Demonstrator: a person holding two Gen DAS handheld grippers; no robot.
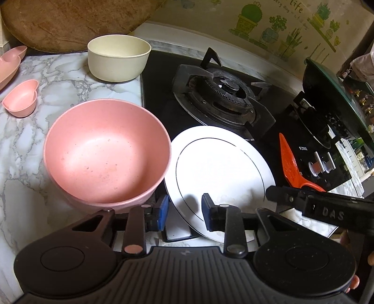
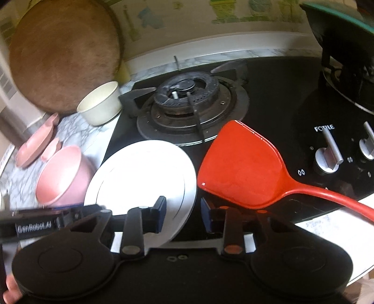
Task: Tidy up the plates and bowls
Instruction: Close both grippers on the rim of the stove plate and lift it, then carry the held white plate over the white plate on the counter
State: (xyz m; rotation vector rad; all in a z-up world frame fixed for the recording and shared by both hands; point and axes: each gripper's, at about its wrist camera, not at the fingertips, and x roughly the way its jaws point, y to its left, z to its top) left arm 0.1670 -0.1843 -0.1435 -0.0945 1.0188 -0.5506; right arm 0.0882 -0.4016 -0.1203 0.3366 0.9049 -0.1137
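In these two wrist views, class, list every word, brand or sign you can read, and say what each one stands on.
"FOTILE": on the black glass stove top, above the knobs.
"GenRobot.AI": on the left gripper, side of its body.
"DAS": on the right gripper, raised letters, rest hidden.
"life": on the wall sticker; the script below it is too blurred to read.

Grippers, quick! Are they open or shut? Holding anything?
Left gripper: open, holding nothing, at the white plate's near edge.
Right gripper: open, holding nothing.
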